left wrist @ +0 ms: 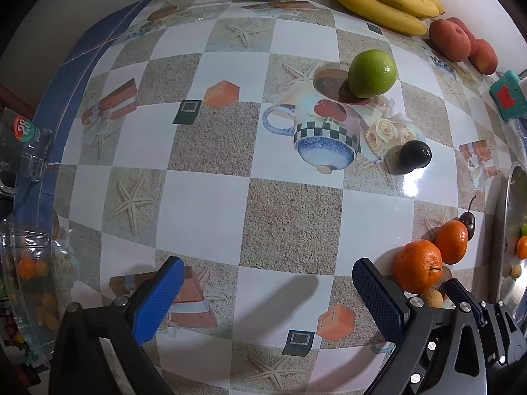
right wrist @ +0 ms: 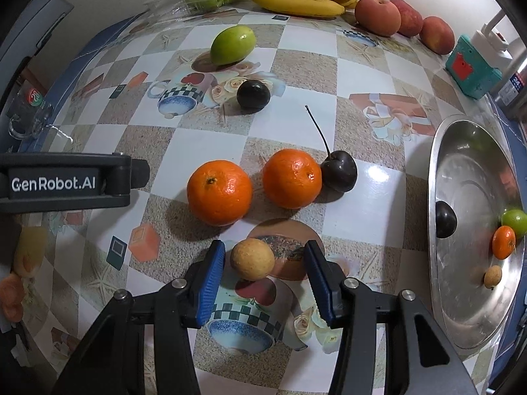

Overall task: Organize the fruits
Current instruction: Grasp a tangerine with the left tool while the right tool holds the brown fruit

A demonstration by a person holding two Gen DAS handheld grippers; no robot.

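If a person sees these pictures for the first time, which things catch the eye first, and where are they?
Two bright oranges sit side by side mid-table, with a dark cherry touching the right one. Just in front, the right claw stands open around a small tan round fruit. A steel bowl at the right already holds a few fruits.

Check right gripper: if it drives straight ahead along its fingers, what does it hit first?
The small tan fruit. It sits between the open fingers of the right gripper, untouched by either pad as far as this view shows. Beyond it lie the two oranges; exact depth is unclear through the fisheye.
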